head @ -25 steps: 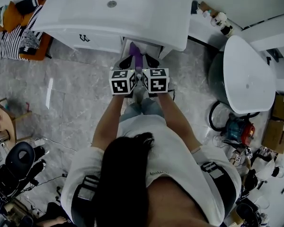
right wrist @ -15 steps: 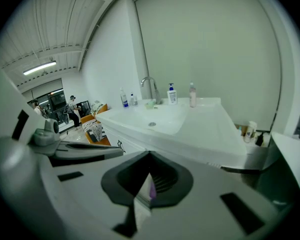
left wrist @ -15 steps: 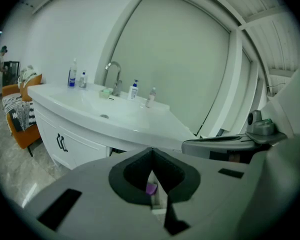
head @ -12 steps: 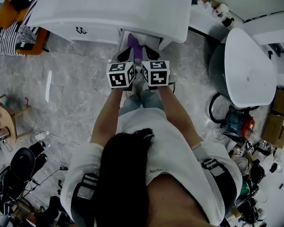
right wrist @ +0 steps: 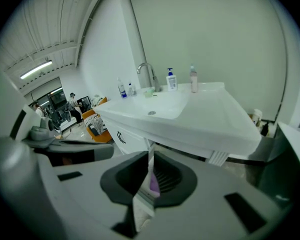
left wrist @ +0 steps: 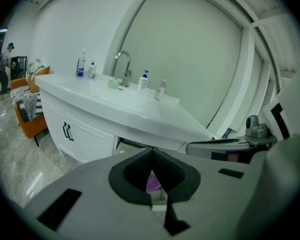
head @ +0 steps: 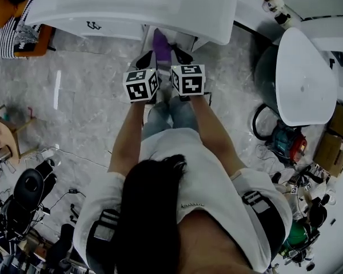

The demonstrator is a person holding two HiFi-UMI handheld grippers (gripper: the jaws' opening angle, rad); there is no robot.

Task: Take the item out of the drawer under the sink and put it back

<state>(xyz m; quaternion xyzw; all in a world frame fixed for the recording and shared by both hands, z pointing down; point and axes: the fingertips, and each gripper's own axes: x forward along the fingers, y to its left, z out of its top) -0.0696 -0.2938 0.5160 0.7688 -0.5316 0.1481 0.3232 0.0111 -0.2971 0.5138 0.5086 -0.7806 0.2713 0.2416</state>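
A purple item (head: pixel 160 43) hangs between my two grippers, just over the open drawer (head: pixel 187 39) under the white sink (head: pixel 160 4). My left gripper (head: pixel 146 59) and right gripper (head: pixel 180 56) sit side by side, each shut on one edge of it. In the left gripper view the jaws of the left gripper (left wrist: pixel 152 179) meet, with the purple item (left wrist: pixel 153 184) showing in the gap. In the right gripper view the right gripper (right wrist: pixel 151 176) pinches a thin pale edge of the purple item (right wrist: pixel 154 185). The drawer's inside is mostly hidden.
A cupboard door with a black handle (head: pixel 93 25) is left of the drawer. A white rounded fixture (head: pixel 303 84) stands at the right, an orange chair with striped cloth (head: pixel 11 36) at the left. A faucet (left wrist: pixel 122 66) and bottles stand on the sink top.
Both grippers, with the purple item in them, have sunk and moved closer to the open drawer. Their jaws look the same as before.
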